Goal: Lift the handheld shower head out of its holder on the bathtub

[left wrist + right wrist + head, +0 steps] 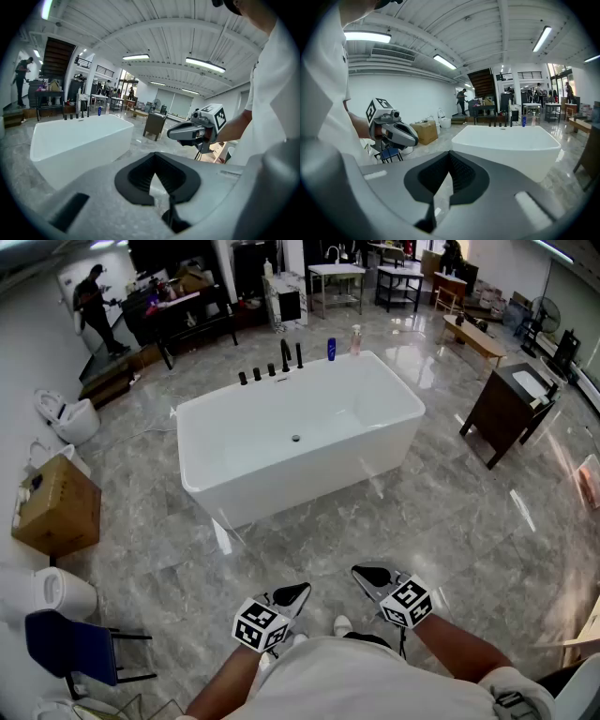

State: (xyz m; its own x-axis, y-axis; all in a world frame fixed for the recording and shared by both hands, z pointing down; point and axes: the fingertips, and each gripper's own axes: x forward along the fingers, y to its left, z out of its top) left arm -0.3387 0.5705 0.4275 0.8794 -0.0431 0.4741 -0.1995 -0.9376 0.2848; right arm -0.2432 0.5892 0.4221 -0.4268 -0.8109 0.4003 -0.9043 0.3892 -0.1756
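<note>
Head view puts what looks to be the slim black metal handheld shower head (299,355) upright in its holder on the far rim of the glossy white rectangular bathtub (281,479), beside short black cylindrical fittings (256,374). None of the lift is done, and you have the whole approach left. Your left gripper (298,592) and right gripper (367,574), grey plastic with ribbed black pads, hover well short of the tub over grey marbled floor tiles (450,521), both with jaws pressed together and empty.
</note>
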